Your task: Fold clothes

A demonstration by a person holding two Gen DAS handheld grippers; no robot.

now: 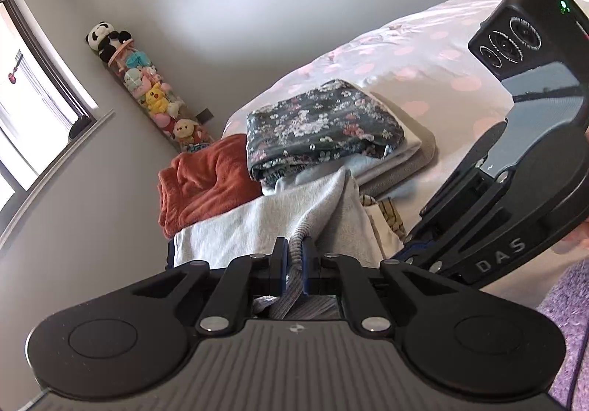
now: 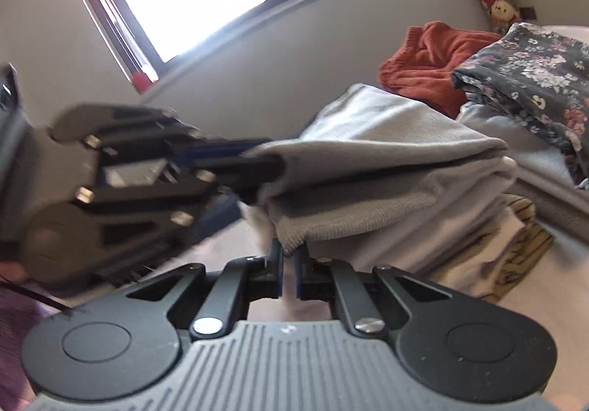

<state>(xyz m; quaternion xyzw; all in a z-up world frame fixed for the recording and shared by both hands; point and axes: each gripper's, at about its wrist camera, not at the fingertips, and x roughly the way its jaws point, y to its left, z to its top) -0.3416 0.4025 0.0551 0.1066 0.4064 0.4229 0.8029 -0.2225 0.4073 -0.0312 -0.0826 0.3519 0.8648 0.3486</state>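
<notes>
We have both tools clenched on the pale grey knit sweatshirt (image 1: 265, 223). The left gripper (image 1: 293, 256) pinches its ribbed hem; the right gripper (image 2: 289, 252) nips a ribbed corner, judged a matching edge so the cloth hangs spread for a fold. The sweatshirt is lifted just in front of the folded dark floral garment (image 1: 320, 124), which tops a stack of pale folded cloth on the pink-dotted bed cover (image 1: 423, 54). A crumpled rust-orange fleece (image 1: 206, 183) lies beside that floral piece. Hidden: the sweatshirt's lower part and sleeves, behind the tools. The left gripper is blurred in the right view.
</notes>
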